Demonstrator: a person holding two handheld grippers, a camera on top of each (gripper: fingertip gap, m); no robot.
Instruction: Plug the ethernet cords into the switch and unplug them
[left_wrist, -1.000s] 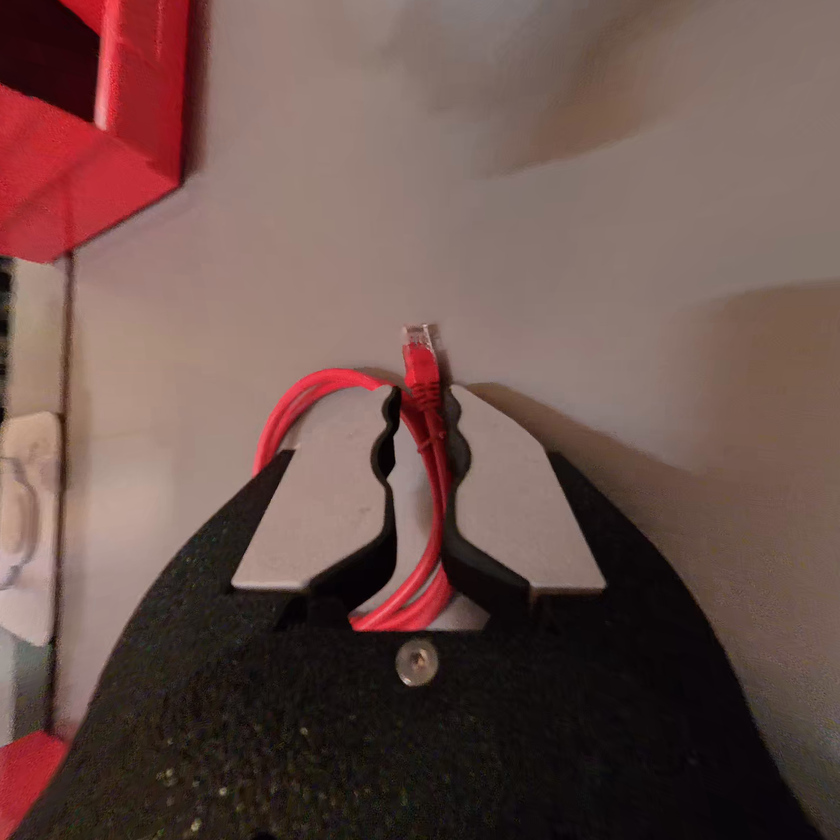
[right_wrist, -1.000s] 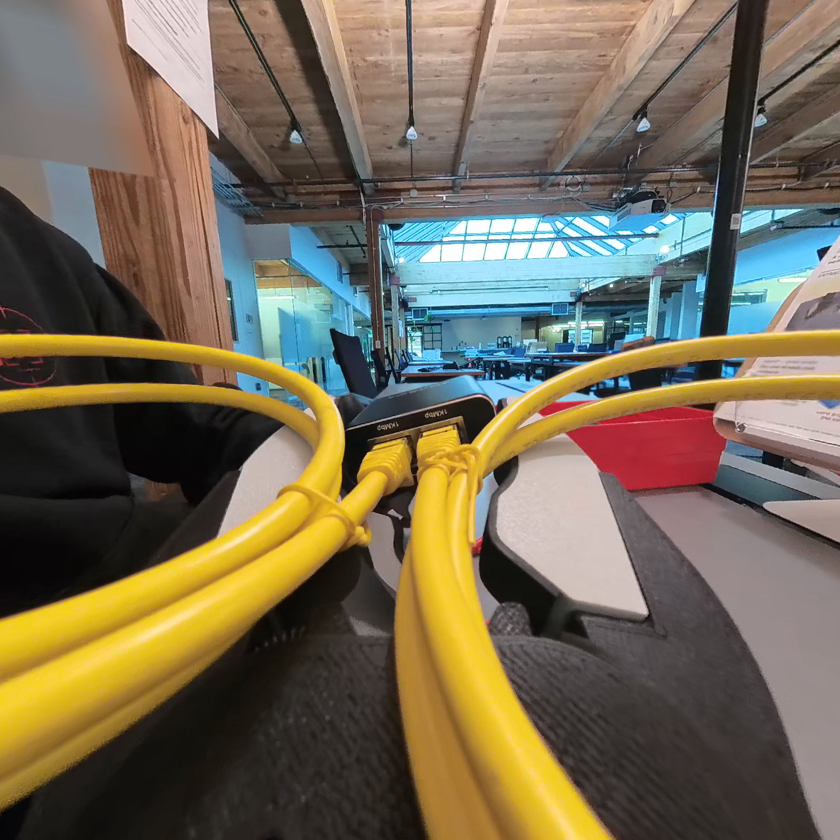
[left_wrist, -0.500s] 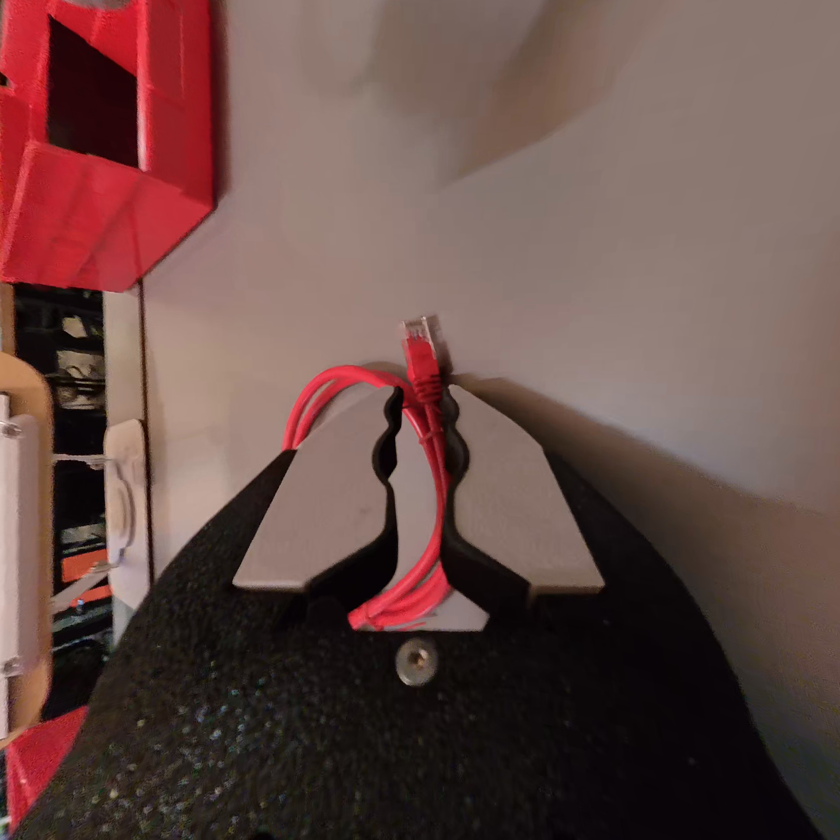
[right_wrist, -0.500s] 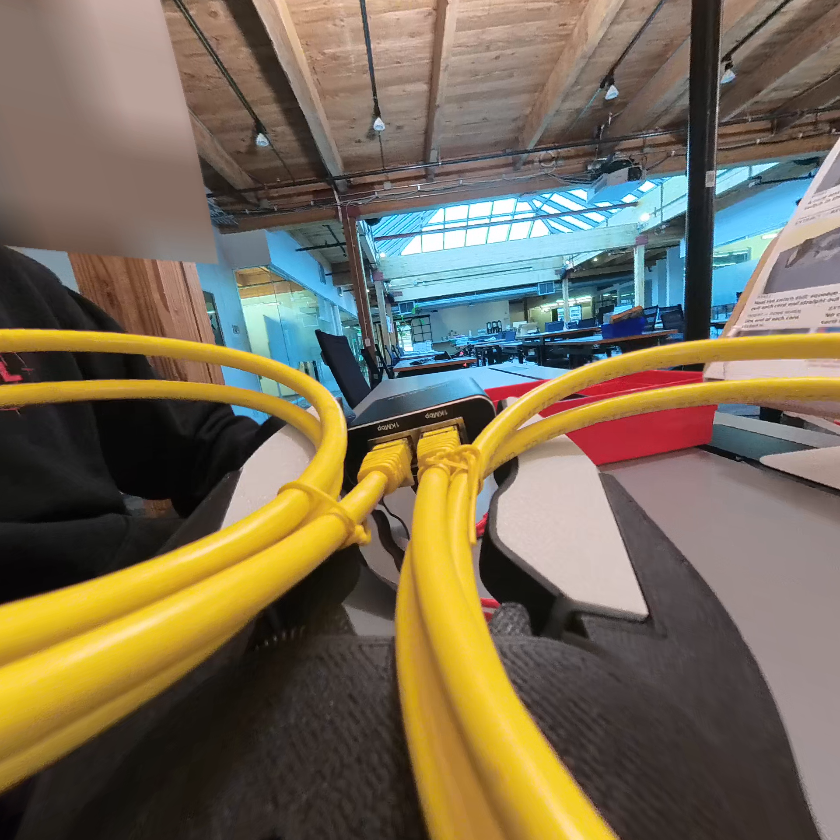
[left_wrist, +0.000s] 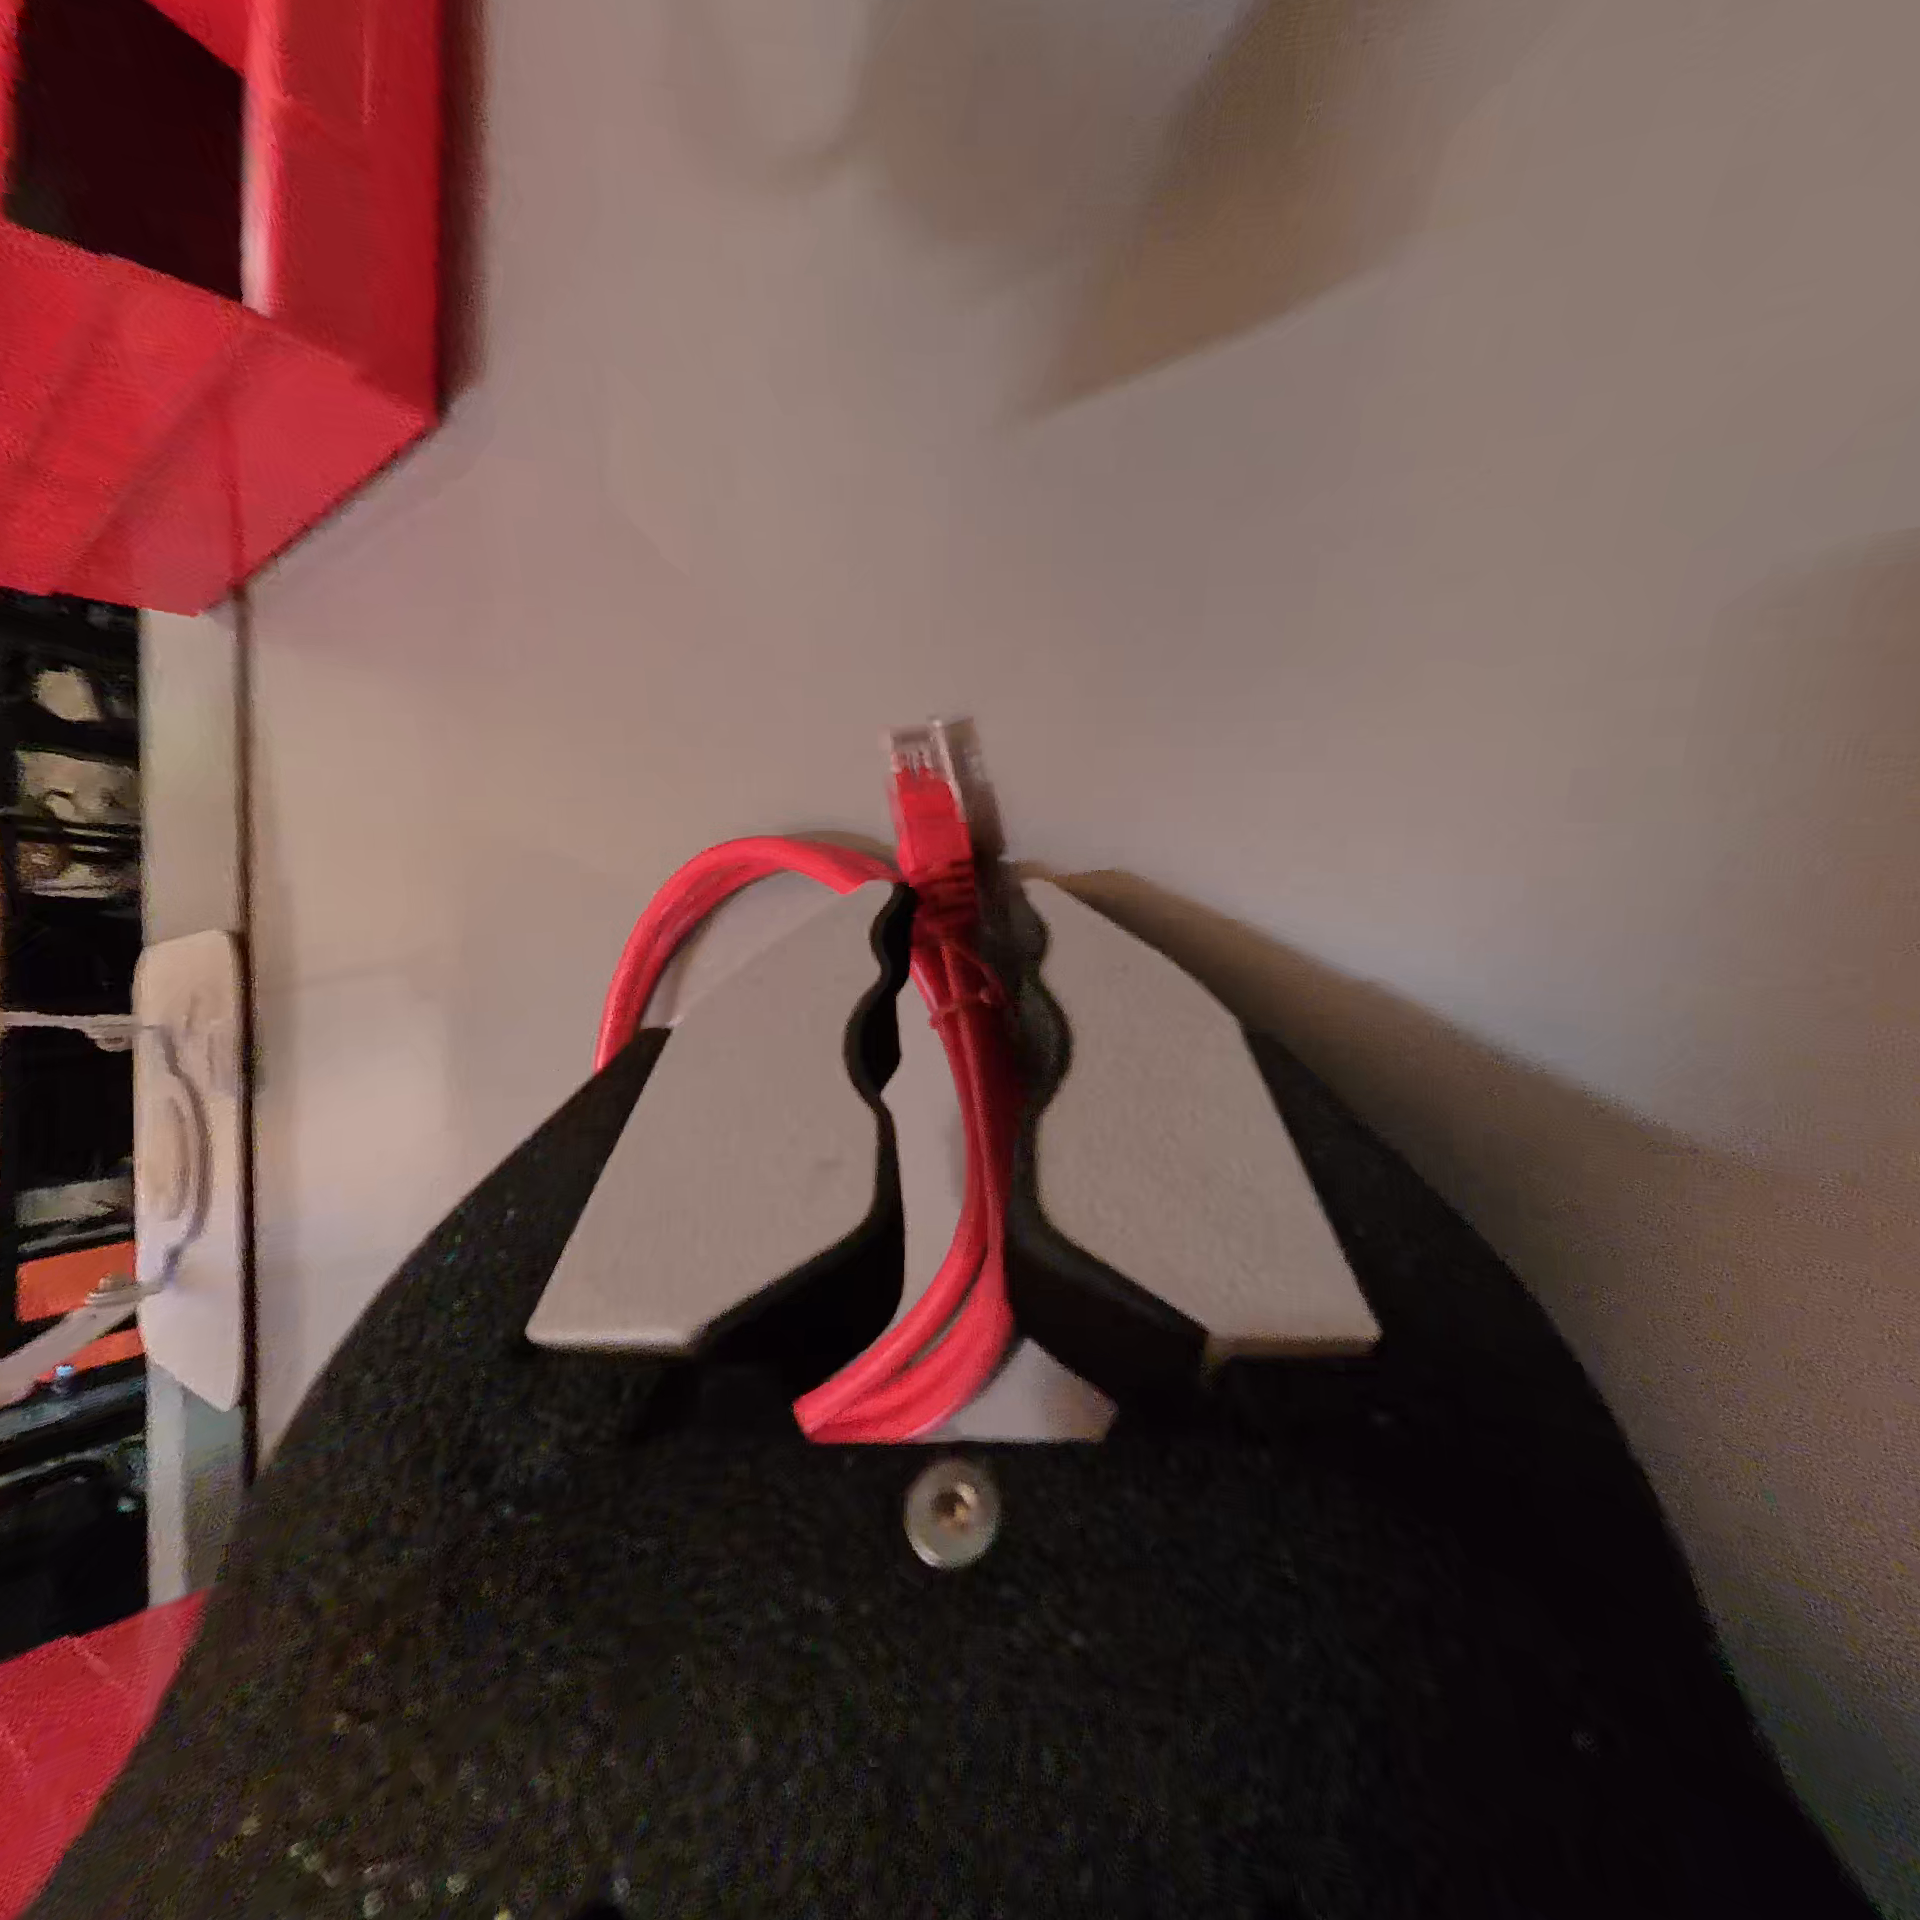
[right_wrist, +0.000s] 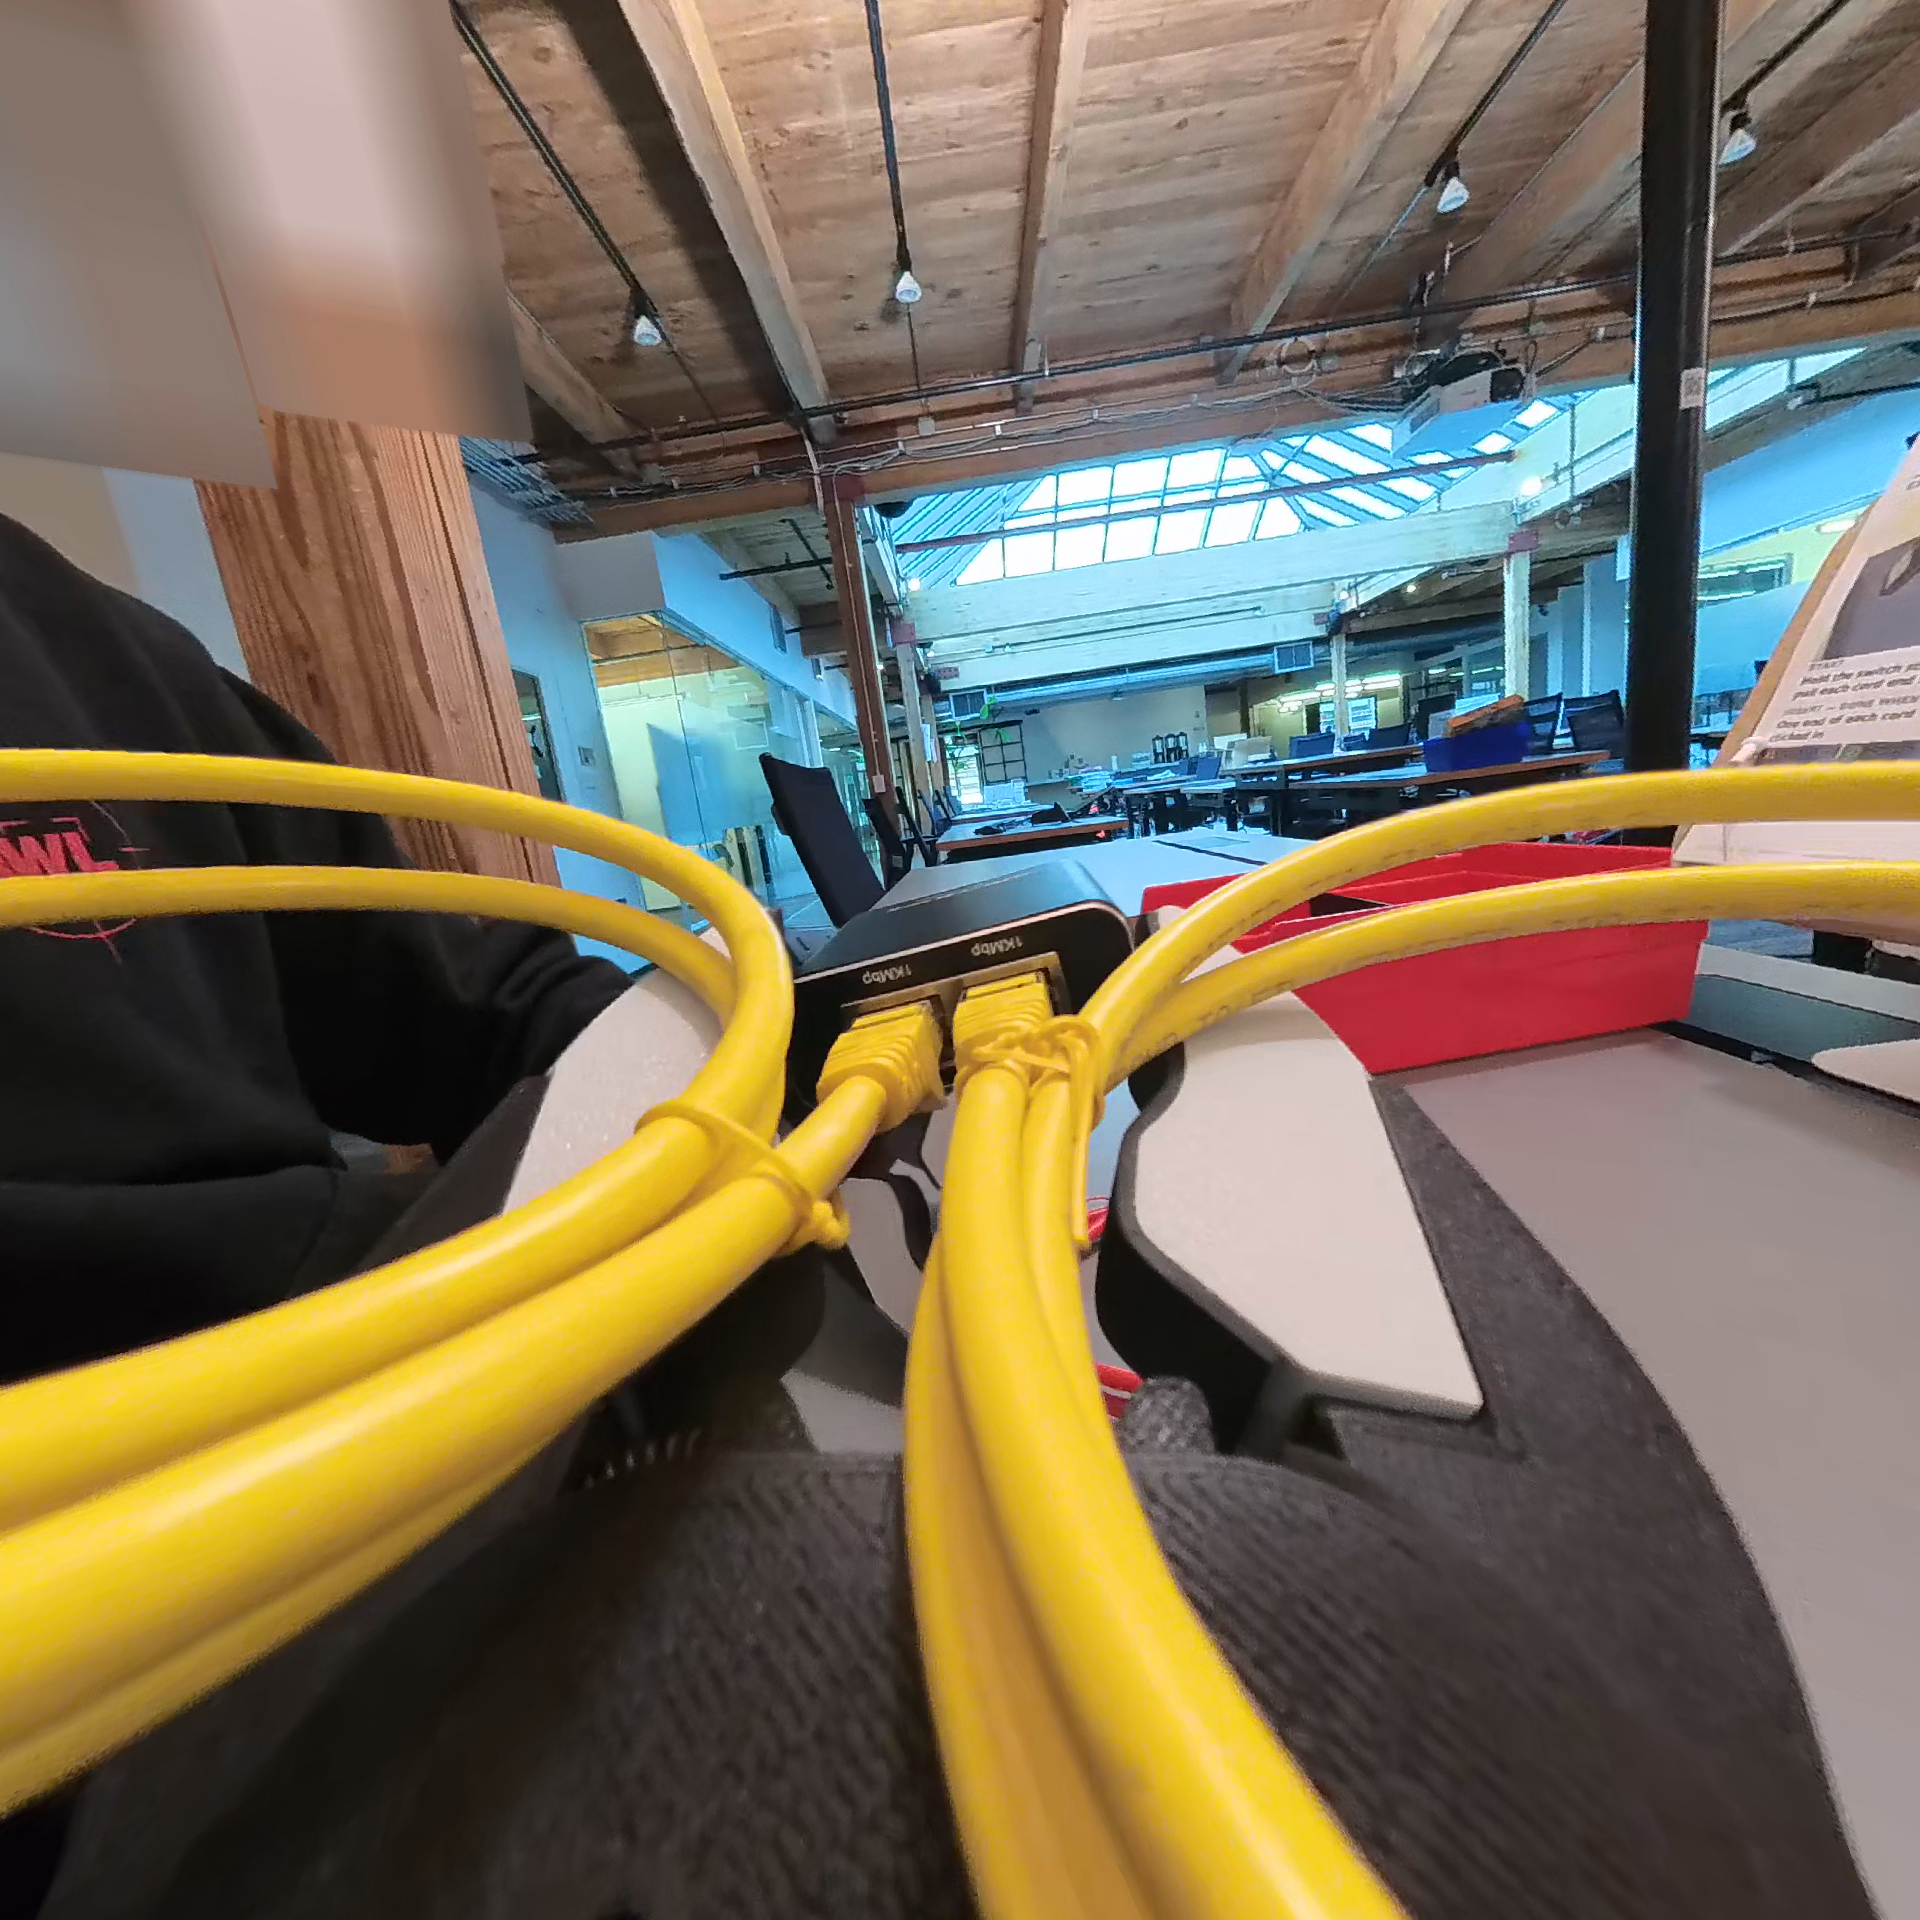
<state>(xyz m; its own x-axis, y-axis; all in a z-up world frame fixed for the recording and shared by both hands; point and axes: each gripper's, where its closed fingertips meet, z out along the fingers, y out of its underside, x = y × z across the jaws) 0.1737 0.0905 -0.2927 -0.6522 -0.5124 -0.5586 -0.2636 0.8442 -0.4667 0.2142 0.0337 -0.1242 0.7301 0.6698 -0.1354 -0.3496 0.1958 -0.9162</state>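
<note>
In the left wrist view my left gripper (left_wrist: 961, 904) is shut on a red ethernet cord (left_wrist: 966, 1195). Its clear-tipped plug (left_wrist: 933, 774) sticks out past the fingertips, just above the grey table (left_wrist: 1351, 623). The cord loops out to the left of the fingers. In the right wrist view my right gripper (right_wrist: 935, 971) is shut on the black switch (right_wrist: 997, 899) and holds it off the table. Two yellow ethernet cords sit plugged into its near face, the left plug (right_wrist: 888, 1049) beside the right plug (right_wrist: 1003, 1013). Their loops fan out left and right over the gripper.
A red bin (left_wrist: 208, 312) stands at the table's far left, by the table edge (left_wrist: 244, 1039). In the right wrist view a red bin (right_wrist: 1507, 966) sits behind the switch, a printed sheet (right_wrist: 1849, 675) and black pole (right_wrist: 1673, 416) at right, a person's black sleeve (right_wrist: 208, 1039) at left. Spacing between my two grippers at the tips: around 20 cm.
The left gripper has shifted left over the table with the red cord still in it. The right gripper has swayed slightly, the switch and yellow cords unchanged in it.
</note>
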